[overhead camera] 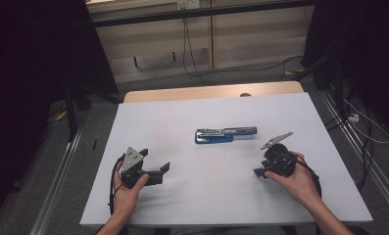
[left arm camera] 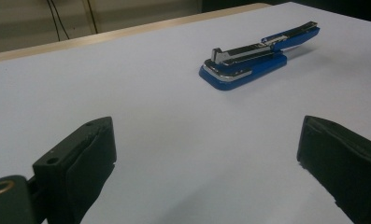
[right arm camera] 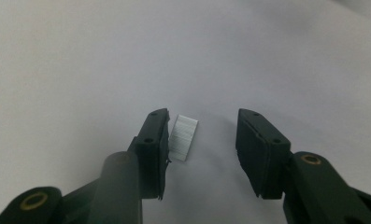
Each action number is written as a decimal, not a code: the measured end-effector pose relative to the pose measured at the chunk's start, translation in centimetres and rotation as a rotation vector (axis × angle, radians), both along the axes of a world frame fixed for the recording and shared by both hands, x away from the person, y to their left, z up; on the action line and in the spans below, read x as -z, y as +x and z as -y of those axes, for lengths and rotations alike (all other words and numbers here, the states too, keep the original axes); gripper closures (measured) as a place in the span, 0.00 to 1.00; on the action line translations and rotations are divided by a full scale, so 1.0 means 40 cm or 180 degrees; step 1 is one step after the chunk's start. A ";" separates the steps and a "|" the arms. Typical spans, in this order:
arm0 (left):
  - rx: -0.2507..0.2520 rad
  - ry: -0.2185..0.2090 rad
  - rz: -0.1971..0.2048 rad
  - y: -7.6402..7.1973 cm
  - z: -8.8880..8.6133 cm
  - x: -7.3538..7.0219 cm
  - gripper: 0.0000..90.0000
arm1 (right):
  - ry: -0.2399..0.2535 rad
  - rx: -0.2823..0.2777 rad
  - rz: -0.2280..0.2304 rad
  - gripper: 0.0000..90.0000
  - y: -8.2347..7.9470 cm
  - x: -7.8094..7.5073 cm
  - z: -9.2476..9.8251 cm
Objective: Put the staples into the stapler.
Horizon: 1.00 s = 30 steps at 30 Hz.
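A blue and chrome stapler (overhead camera: 225, 134) lies flipped open on the white table top (overhead camera: 206, 196), a little past the middle; the left gripper view shows the stapler (left arm camera: 248, 60) ahead and to the right. My left gripper (overhead camera: 155, 159) rests at the near left, its jaws wide apart and nothing between them (left arm camera: 206, 140). At the near right, my right gripper (overhead camera: 258, 172) points down at the table. Its jaws (right arm camera: 202, 135) stand on either side of a small strip of staples (right arm camera: 183, 137) lying flat. The strip lies close by one pad, with a clear gap to the other.
The table's wooden far edge (overhead camera: 206, 92) shows beyond the white top. Behind it are a low wall and hanging cables (overhead camera: 187, 44). More cables (overhead camera: 363, 132) and metal rails run along the floor at the right; dark curtains flank both sides.
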State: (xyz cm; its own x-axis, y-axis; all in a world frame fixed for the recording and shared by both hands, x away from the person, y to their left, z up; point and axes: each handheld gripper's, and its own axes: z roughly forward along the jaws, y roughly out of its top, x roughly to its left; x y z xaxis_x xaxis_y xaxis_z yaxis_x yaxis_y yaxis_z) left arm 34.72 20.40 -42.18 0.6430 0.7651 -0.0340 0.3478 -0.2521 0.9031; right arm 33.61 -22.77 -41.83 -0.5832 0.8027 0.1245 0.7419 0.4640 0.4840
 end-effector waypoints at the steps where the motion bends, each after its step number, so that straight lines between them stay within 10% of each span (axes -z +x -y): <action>1: 0.0014 0.0012 -0.0001 0.000 -0.001 0.000 0.05 | -0.0002 -0.0005 -0.0017 0.63 0.000 0.002 -0.001; 30: 0.0061 0.0040 -0.0037 0.002 0.003 0.003 0.06 | -0.0063 -0.0096 -0.0181 0.80 0.004 0.013 -0.015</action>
State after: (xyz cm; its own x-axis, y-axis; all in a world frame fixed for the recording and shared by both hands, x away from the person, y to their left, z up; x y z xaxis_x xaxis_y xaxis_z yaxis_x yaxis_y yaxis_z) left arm 34.79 20.28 -42.30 0.6571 0.7531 -0.0321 0.3532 -0.2701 0.8957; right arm 33.75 -22.18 -42.35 -0.5996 0.7875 0.1424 0.7535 0.4956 0.4319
